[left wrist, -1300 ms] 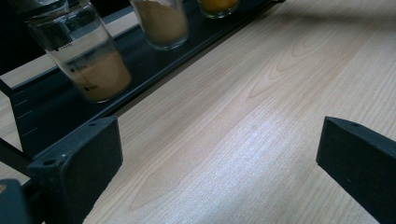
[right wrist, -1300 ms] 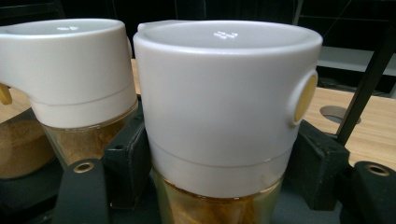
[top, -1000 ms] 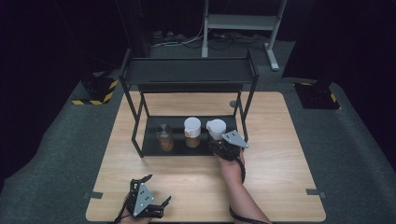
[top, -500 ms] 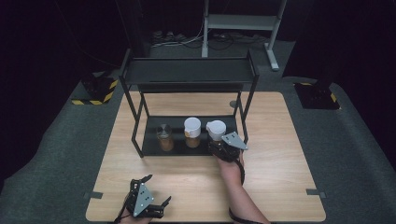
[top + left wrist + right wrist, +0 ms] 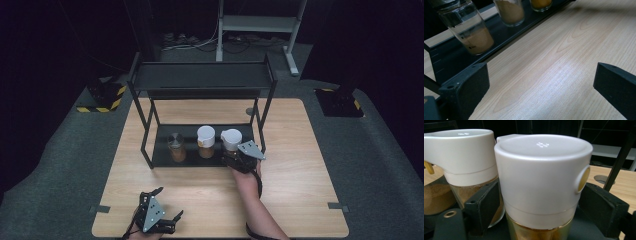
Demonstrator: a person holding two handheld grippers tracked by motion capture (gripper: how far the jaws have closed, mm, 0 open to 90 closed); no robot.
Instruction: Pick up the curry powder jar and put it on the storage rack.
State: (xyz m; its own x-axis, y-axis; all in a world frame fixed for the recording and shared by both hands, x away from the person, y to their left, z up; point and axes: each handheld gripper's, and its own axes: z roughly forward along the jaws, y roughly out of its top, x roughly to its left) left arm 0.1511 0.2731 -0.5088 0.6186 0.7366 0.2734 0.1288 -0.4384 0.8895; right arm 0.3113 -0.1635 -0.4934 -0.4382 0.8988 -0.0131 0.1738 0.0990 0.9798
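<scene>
Three glass spice jars stand in a row on the lower tray (image 5: 161, 156) of a black rack. The right jar (image 5: 231, 136) has a white lid and yellowish contents. My right gripper (image 5: 233, 153) reaches in from the front, and its jaws press against both sides of this jar (image 5: 541, 182), which rests on the tray. Just left of it stands the middle white-lidded jar (image 5: 205, 140) (image 5: 461, 155). The left jar (image 5: 176, 146) (image 5: 471, 35) has a metal lid and brown powder. My left gripper (image 5: 169, 202) (image 5: 541, 82) is open and empty over the table's front edge.
The rack's top shelf (image 5: 200, 80) overhangs the jars, and its right front post (image 5: 263, 122) stands close beside my right gripper. Bare wooden tabletop (image 5: 300, 170) lies on the right and in front. Dark floor surrounds the table.
</scene>
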